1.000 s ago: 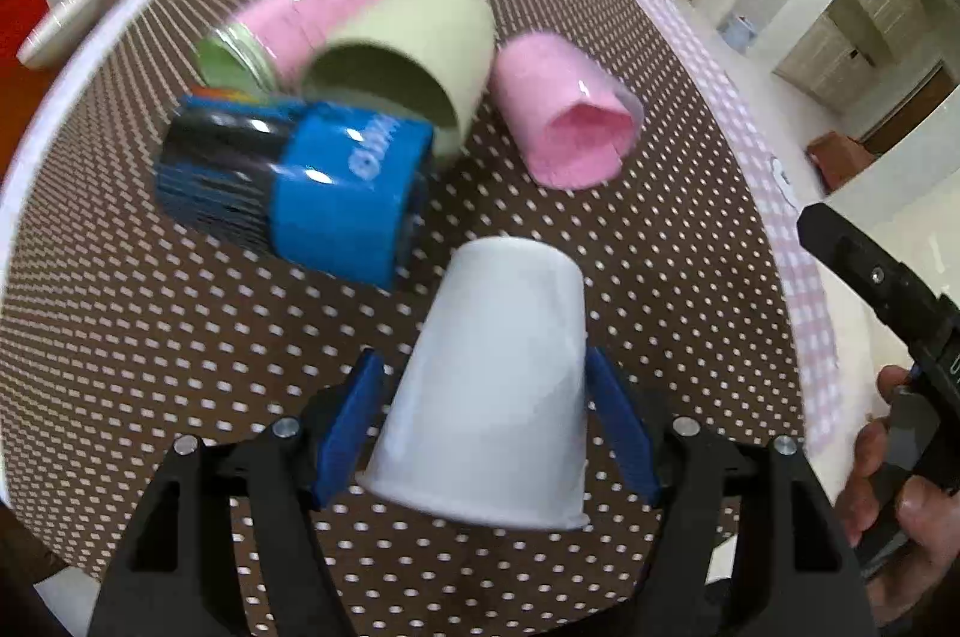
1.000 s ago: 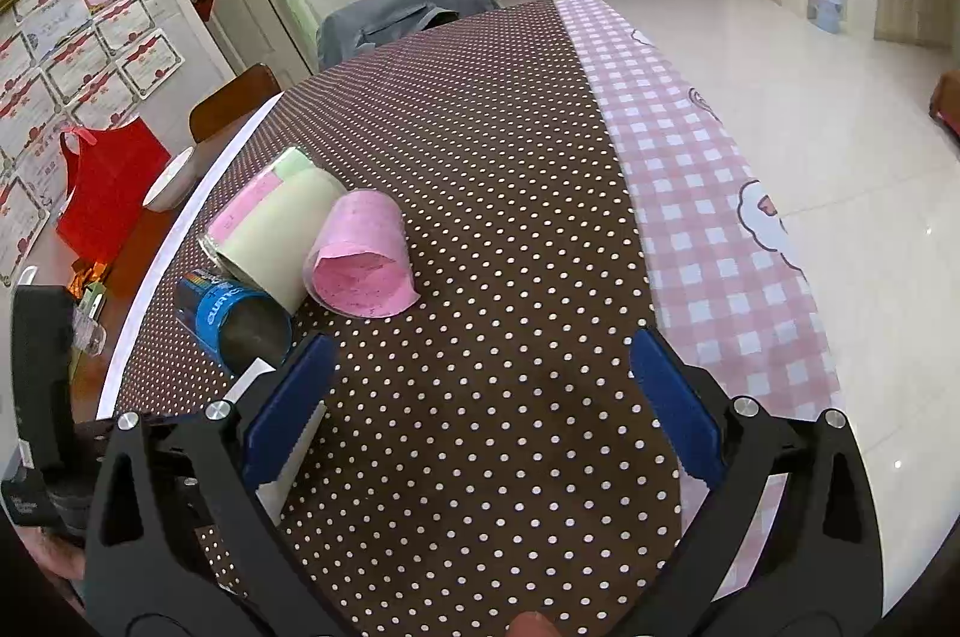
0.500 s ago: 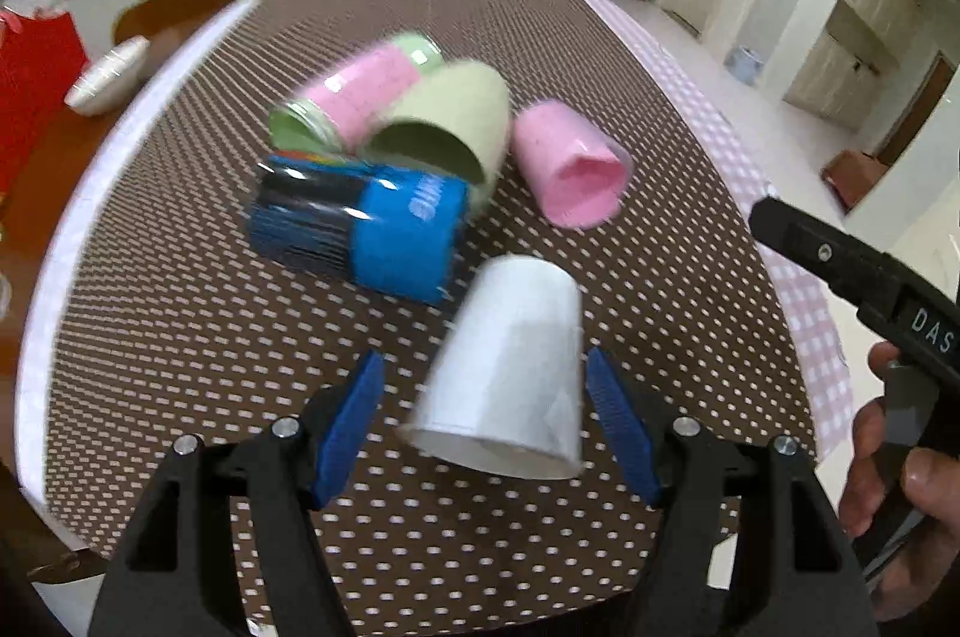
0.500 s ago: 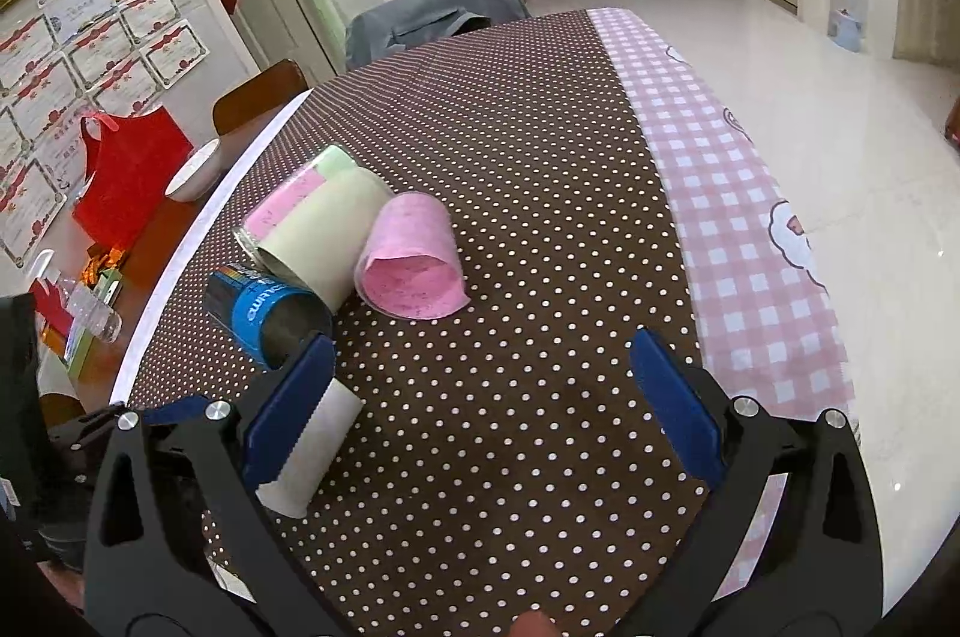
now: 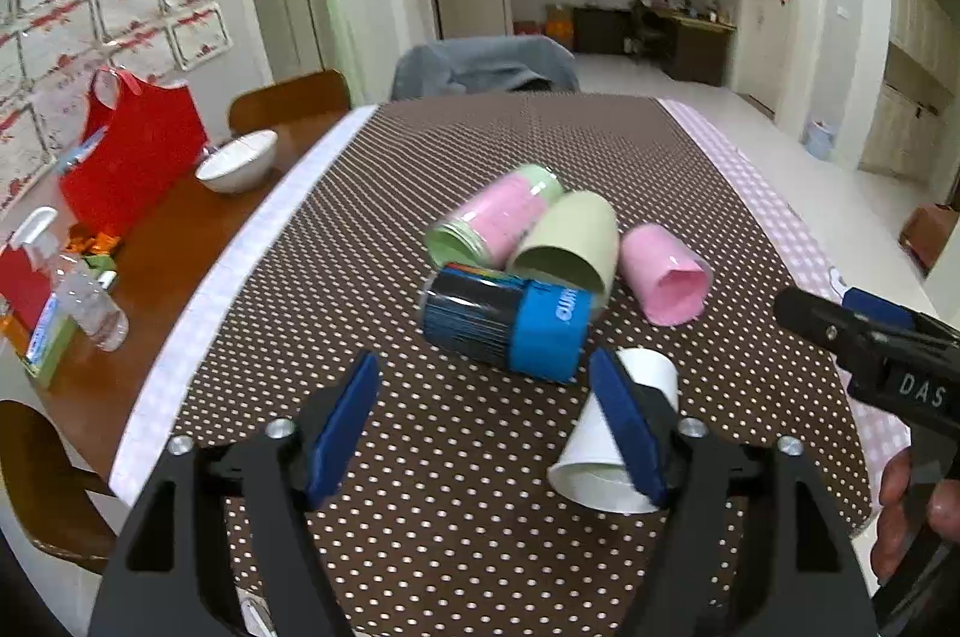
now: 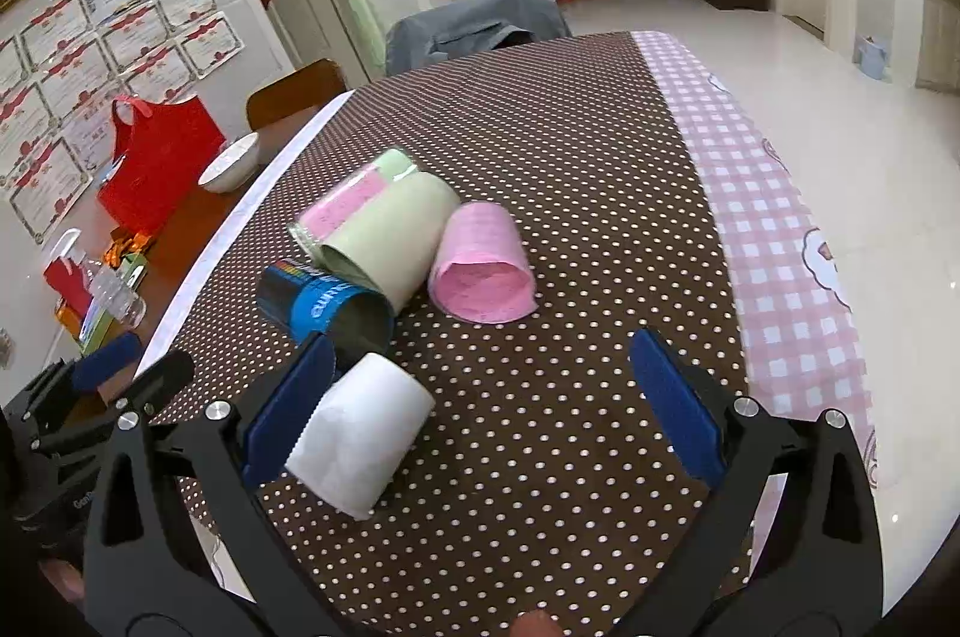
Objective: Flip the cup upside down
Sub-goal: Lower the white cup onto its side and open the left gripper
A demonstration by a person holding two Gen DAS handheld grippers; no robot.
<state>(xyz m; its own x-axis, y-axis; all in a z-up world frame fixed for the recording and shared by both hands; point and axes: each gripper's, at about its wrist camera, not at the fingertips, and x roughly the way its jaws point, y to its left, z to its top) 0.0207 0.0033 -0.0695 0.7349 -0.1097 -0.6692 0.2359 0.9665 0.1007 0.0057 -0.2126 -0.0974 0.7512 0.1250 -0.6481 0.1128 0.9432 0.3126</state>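
Observation:
A white paper cup (image 5: 591,448) stands upside down, rim on the dotted tablecloth, partly hidden behind the right finger of my left gripper (image 5: 486,424). That gripper is open and empty, raised, with the cup outside its jaws. The cup also shows in the right wrist view (image 6: 363,430), beside the left finger of my right gripper (image 6: 480,403). The right gripper is open and empty above the cloth, and it shows at the right edge of the left wrist view (image 5: 864,343).
Several cups lie on their sides behind the white one: a blue-black cup (image 5: 507,325), a green cup (image 5: 570,244), a pink cup (image 5: 663,280) and a pink-and-green jar (image 5: 498,220). A white bowl (image 5: 237,160), red bag (image 5: 132,151) and bottle (image 5: 90,307) are at the left.
My left gripper has let go of the white cup, pulled back and up, and shifted left. The cup now stands rim down outside its jaws. The right gripper backed away slightly.

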